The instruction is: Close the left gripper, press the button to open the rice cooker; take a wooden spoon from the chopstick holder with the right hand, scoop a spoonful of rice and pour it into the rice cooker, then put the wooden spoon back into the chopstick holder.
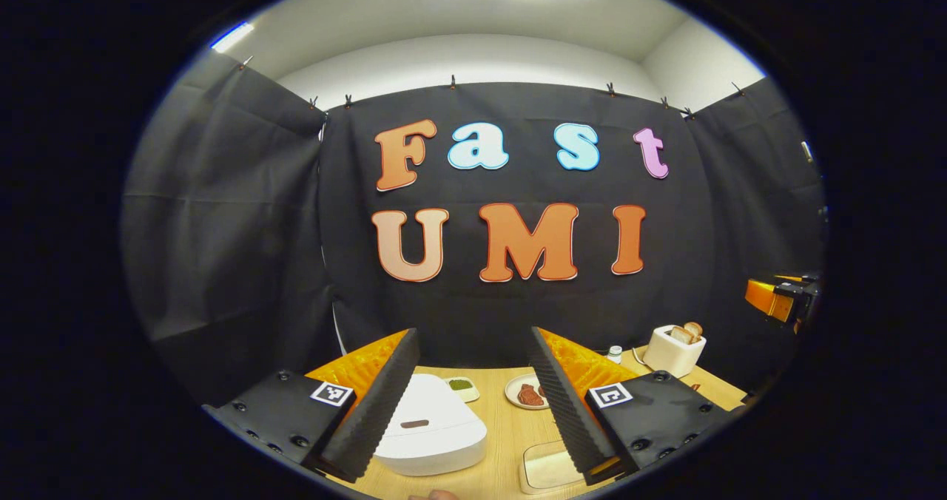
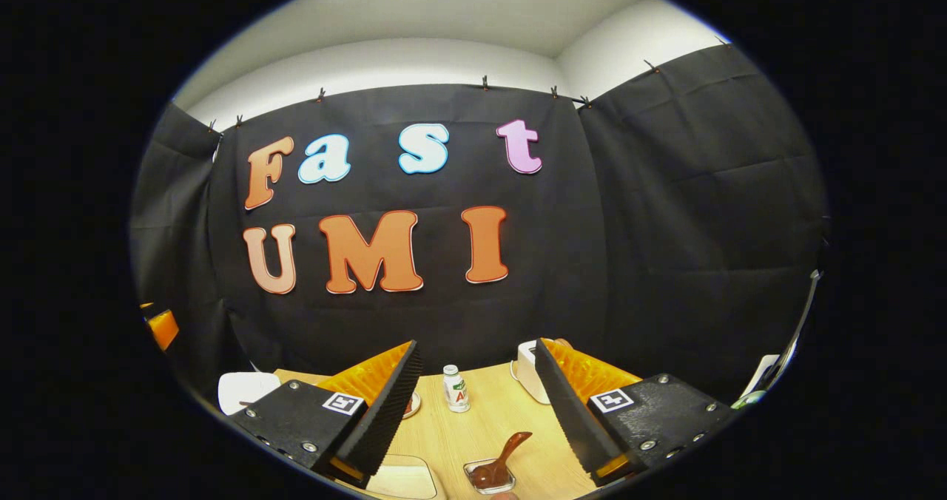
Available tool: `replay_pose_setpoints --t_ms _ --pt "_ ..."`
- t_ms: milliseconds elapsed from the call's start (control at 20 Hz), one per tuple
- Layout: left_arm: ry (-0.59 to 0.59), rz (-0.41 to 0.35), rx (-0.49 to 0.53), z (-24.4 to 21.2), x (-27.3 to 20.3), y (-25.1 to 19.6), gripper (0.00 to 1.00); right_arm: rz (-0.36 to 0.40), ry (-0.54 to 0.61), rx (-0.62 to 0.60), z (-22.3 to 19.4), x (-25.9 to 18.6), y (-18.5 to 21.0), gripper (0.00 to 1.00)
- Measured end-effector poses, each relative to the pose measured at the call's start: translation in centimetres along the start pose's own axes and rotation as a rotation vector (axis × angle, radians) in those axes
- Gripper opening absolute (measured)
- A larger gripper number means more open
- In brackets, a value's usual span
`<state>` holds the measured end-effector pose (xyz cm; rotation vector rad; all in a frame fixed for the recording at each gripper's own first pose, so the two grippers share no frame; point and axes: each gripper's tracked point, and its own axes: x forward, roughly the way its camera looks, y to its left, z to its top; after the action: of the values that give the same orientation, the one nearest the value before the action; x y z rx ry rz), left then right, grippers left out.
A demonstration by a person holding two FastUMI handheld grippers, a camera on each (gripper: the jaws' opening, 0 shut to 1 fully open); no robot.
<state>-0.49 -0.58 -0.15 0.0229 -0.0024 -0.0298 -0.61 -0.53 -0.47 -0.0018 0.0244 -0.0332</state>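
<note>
A white rice cooker (image 1: 433, 430) sits on the wooden table with its lid down and a dark button (image 1: 414, 424) on top. It lies low between the fingers of my left gripper (image 1: 473, 333), which hangs open above it and holds nothing. In the right gripper view the cooker (image 2: 243, 389) shows at the far left. My right gripper (image 2: 476, 345) is open too, with nothing in it. Below it a dark brown wooden spoon (image 2: 509, 452) leans in a small clear holder (image 2: 488, 478). A pale rectangular container (image 2: 403, 478) stands left of the holder and appears near my left gripper's right finger (image 1: 547, 467).
A small dish of green food (image 1: 460, 387) and a plate with meat (image 1: 527, 394) lie behind the cooker. A white toaster (image 1: 672, 350) with bread stands at the back right beside a small bottle (image 2: 455, 389). The other gripper (image 1: 784, 296) hovers at the right edge.
</note>
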Motion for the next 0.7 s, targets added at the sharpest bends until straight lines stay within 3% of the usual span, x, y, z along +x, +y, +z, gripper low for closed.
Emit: replay_pose_setpoints --t_ms 300,700 --pt "0.009 -0.006 -0.007 -0.6 -0.2 -0.6 0.99 -0.022 0.002 -0.019 0.3 -0.5 -0.5 0.99" --pt "0.017 -0.016 -0.067 -0.5 -0.6 -0.4 1.0 -0.031 0.019 -0.041 -0.5 -2.1 -2.4 0.96"
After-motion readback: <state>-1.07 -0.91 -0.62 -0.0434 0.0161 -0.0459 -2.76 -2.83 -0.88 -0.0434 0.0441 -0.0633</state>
